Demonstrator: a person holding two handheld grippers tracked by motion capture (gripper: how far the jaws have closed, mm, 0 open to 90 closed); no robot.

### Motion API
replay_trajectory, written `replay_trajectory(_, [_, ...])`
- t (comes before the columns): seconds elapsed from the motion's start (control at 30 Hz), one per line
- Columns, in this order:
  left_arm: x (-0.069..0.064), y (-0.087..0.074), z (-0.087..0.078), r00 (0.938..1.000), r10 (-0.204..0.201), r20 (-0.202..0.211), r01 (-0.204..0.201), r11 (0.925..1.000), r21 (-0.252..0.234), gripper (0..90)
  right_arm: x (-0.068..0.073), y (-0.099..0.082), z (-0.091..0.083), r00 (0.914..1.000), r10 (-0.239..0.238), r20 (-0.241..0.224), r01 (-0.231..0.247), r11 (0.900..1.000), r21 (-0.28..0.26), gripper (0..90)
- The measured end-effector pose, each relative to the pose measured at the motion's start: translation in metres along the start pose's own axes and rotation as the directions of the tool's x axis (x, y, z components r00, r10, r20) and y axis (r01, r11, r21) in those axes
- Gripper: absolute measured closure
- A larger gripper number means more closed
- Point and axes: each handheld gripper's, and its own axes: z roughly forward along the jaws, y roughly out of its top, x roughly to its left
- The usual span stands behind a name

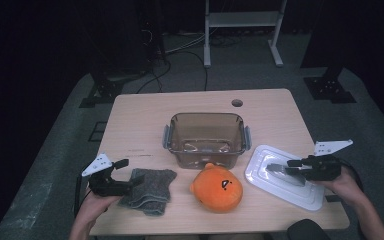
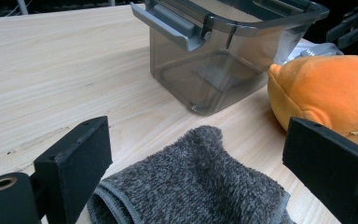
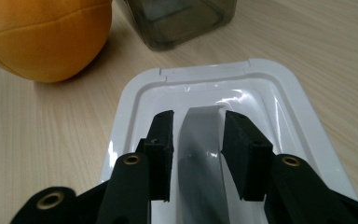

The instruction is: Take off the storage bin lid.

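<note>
Because its grey handle [image 3: 200, 154] stands up from the middle, the white container lid [image 3: 286, 100] offers the right tongs [image 3: 196, 140] something to straddle: the jaws flank the handle, a thin gap visible each side, not yet pinching. The lid lies flat on the counter [image 1: 140, 120], just right of the orange plush toy [image 1: 217, 189] and right of the clear storage container [image 1: 206, 137]. Left of the container, the left tongs [image 2: 205, 154] hang spread wide over a folded grey towel [image 2: 191, 186], probably waiting.
</note>
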Motion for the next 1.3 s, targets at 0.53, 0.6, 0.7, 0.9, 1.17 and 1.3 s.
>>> replay_trajectory(0.53, [0.0, 0.0, -0.002, 1.0, 0.001, 0.0, -0.001, 1.0, -0.003, 7.1, 0.033, 0.042, 0.023, 0.9889, -0.105, -0.105, 0.104, 0.9944, -0.021, 53.4])
replay_trajectory(0.6, [0.0, 0.0, -0.002, 1.0, -0.001, 0.0, 0.001, 1.0, -0.003, 7.1, 0.038, 0.047, 0.026, 0.9857, -0.118, -0.12, 0.116, 0.9929, -0.024, 52.3])
replay_trajectory(0.7, [0.0, 0.0, -0.002, 1.0, 0.001, 0.001, -0.001, 1.0, -0.002, 7.1, 0.047, 0.056, 0.031, 0.9789, -0.145, -0.144, 0.141, 0.9894, -0.033, 50.7])
replay_trajectory(0.9, [0.0, 0.0, -0.002, 1.0, 0.002, 0.002, -0.002, 1.0, -0.001, 7.2, 0.063, 0.074, 0.042, 0.9635, -0.181, -0.197, 0.174, 0.9833, -0.055, 46.4])
replay_trajectory(1.17, [0.0, 0.0, -0.003, 1.0, 0.001, -0.002, -0.001, 1.0, -0.003, 7.1, 0.084, 0.092, 0.059, 0.9403, -0.232, -0.249, 0.222, 0.9727, -0.069, 43.9])
replay_trajectory(1.3, [0.0, 0.0, -0.003, 1.0, 0.003, -0.001, -0.003, 1.0, -0.002, 7.1, 0.092, 0.1, 0.066, 0.9308, -0.252, -0.265, 0.241, 0.9678, -0.073, 42.2])
